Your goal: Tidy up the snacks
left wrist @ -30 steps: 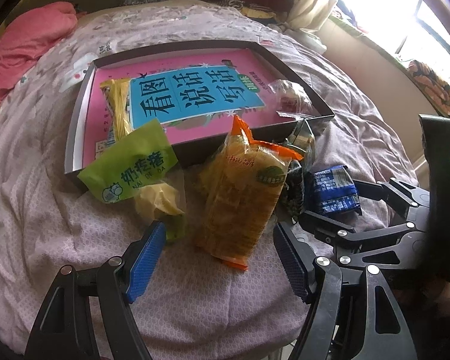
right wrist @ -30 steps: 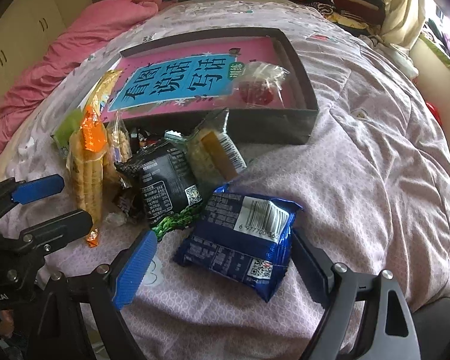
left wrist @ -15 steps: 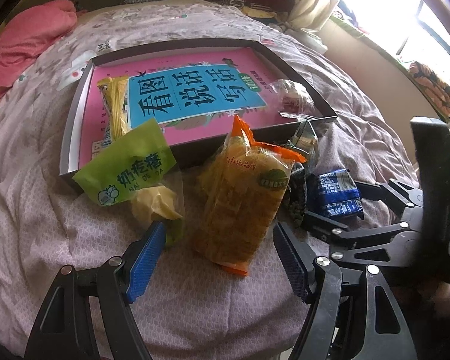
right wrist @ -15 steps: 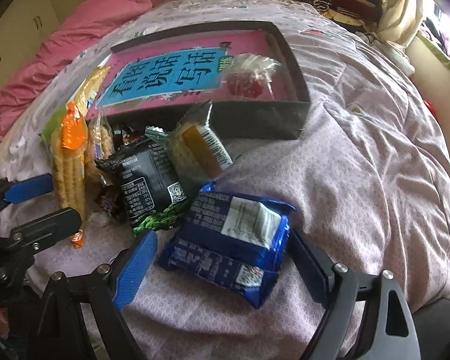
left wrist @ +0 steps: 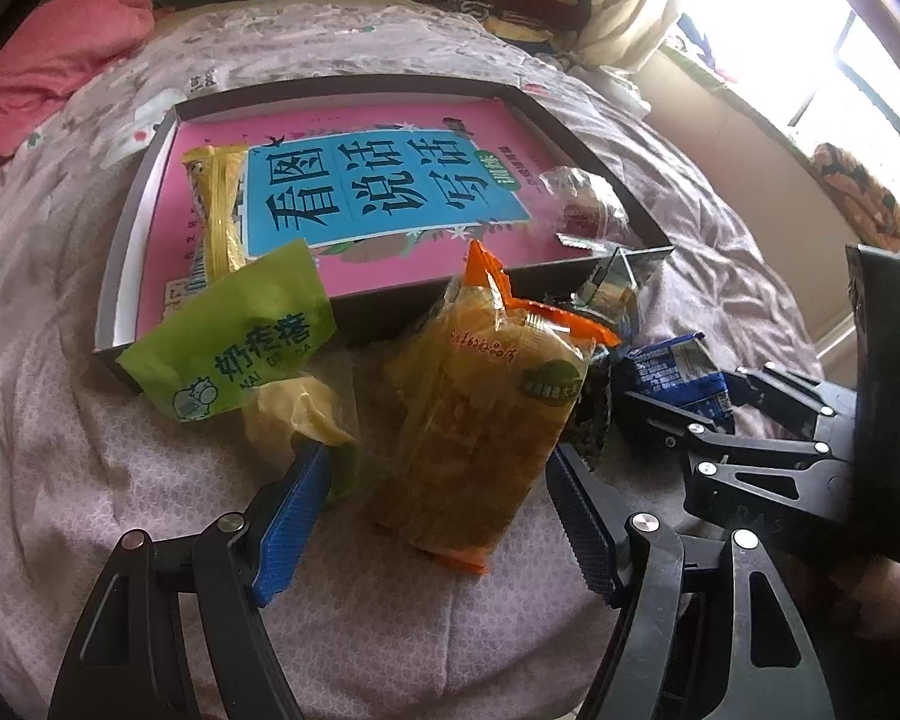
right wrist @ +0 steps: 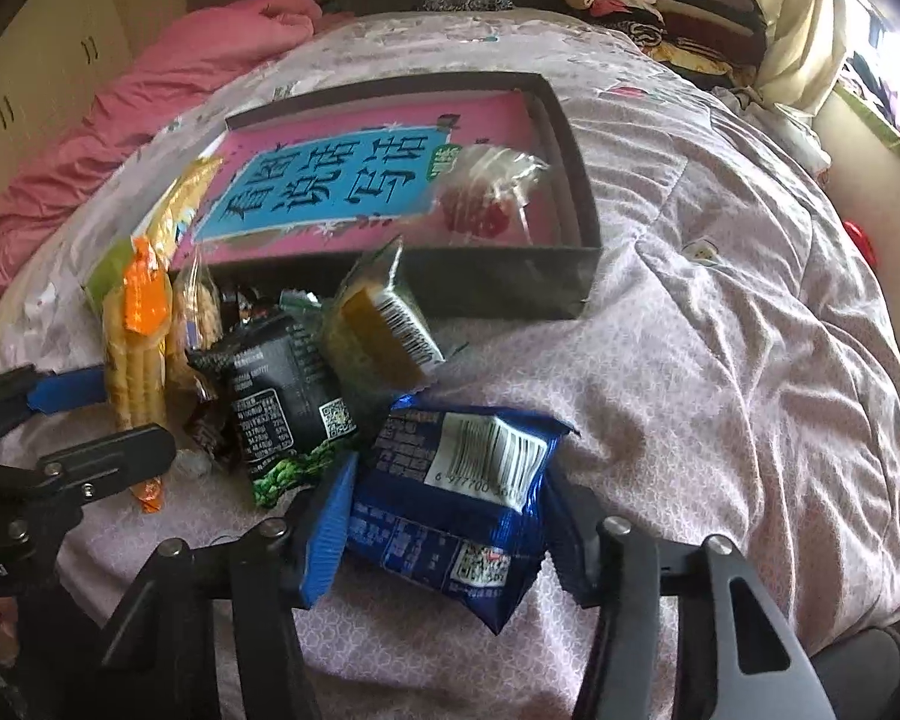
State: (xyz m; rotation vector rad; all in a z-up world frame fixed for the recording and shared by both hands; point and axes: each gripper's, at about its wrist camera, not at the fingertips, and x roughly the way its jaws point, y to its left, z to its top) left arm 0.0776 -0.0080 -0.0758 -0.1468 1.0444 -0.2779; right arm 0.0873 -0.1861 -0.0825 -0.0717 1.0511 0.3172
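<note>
1. Between the right gripper (right wrist: pixel 444 531) jaws sits the blue packet (right wrist: pixel 456 498); the jaws have just been closing and now press its two sides, so the wrapper bunches and its barcode end tips up. That looks like a grip taken, ready to lift.

2. Half a second ago the same jaws stood wide, with the packet lying flat and loose between them. My guess is the next step is carrying it to the box.

3. Beside it, the left gripper (left wrist: pixel 432 510) has drawn in a little but is still fairly wide, straddling the lower end of the orange-topped biscuit pack (left wrist: pixel 486 414). Its pads do not appear to press the wrapper, so nothing is held there yet.

4. Just left of that pack lies the green pouch (left wrist: pixel 234 342), its top leaning over the box's near wall.

5. Crowded against the blue packet are the black packet (right wrist: pixel 282 396) and a clear-wrapped cake (right wrist: pixel 378 330); lifting straight up should avoid dragging them.

6. Beyond the heap stands the dark box (right wrist: pixel 582 180), lined with a pink book cover. A yellow stick pack (left wrist: pixel 219 210) lies along its left side and a clear red-centred sweet (right wrist: pixel 480 198) near its right corner; the middle is free.

7. Right of the box the bedspread (right wrist: pixel 720 330) is bare, giving room to swing round the near wall.
</note>
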